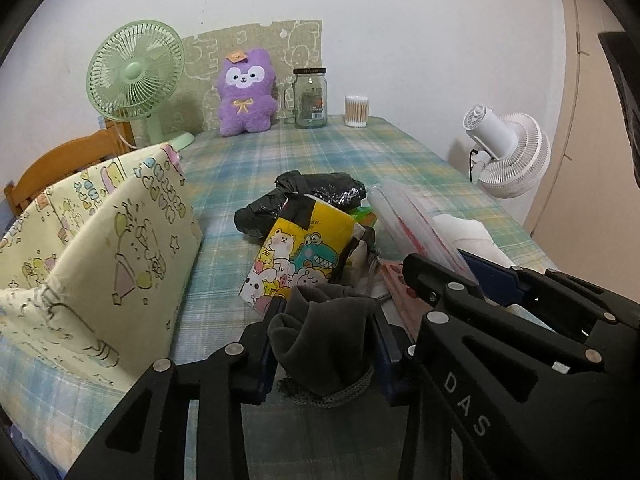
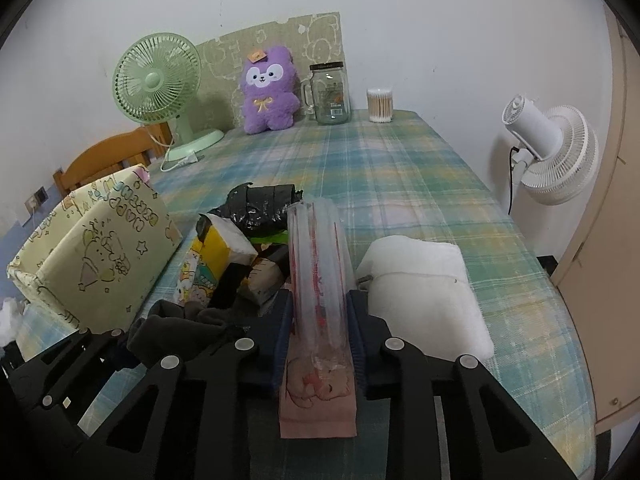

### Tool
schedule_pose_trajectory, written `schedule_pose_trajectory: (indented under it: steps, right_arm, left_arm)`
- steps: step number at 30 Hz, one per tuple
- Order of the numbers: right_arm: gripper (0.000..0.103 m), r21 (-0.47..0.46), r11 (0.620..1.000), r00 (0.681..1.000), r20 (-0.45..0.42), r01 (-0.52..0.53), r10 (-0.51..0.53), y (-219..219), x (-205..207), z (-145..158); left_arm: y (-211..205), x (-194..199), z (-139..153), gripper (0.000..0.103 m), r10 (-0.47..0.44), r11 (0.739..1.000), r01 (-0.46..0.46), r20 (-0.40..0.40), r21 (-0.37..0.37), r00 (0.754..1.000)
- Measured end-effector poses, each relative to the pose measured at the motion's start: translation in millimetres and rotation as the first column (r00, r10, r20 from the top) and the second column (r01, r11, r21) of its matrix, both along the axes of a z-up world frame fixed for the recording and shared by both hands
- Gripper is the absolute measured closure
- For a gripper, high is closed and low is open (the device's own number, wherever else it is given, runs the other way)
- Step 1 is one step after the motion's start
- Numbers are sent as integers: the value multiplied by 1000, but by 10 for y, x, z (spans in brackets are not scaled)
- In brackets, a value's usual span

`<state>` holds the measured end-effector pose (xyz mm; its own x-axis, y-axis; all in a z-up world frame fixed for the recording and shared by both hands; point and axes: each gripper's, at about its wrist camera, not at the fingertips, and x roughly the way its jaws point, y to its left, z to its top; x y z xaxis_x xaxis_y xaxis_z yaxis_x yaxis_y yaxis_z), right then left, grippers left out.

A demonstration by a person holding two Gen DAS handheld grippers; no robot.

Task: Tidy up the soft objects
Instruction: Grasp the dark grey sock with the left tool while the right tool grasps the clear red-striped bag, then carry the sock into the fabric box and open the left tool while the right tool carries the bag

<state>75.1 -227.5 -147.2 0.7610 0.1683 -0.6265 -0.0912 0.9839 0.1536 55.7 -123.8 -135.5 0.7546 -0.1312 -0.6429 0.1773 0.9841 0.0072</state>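
My left gripper [image 1: 326, 320] is shut on a grey drawstring pouch [image 1: 324, 344], low in the left wrist view; the pouch [image 2: 180, 330] also shows in the right wrist view. My right gripper [image 2: 320, 304] is shut on a long clear plastic packet [image 2: 318, 264] with red print and a pink cartoon card at its near end, held on edge. Just beyond lie a cartoon tissue pack [image 1: 304, 256], a crumpled black plastic bag [image 1: 312, 196] and a folded white towel [image 2: 424, 288]. An open yellow fabric box [image 1: 112, 264] stands to the left.
A purple plush [image 1: 246, 94], a green fan [image 1: 136, 76], a glass jar [image 1: 310, 98] and a cotton swab tub [image 1: 356, 111] line the far wall on the plaid tablecloth [image 2: 400, 168]. A white fan [image 2: 556, 152] is off the right edge, a wooden chair [image 1: 60, 164] at the left.
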Motion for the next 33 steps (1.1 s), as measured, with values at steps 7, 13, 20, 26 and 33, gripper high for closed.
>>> schedule_pose_trajectory:
  steps: [7,13,20,26,33]
  right_arm:
    - [73,19,1000,999,44,0,-1,-24,-121,151]
    - [73,22,1000,998,69,6,-7,-30,-201,315]
    - [73,26,999,994,103,25,-27,-12,-263,526]
    - [73,17,999,993,113,30,-32,34,-244,656]
    - [73,21,999,990,134,33,-35,68,-200,842]
  left_arm:
    - [-21,-103,157,64,-3,1000,3,45,5,999]
    - [0,-150,296,64,-3,1000,3,62,-2,998]
    - [31,-190,477,64,-19,1000,20,103,-5,994]
    - [70,-151,589,64,-23,1000,25,114,-12,993]
    - [107,-94,780,64,-19,1000,21,136,-10,991]
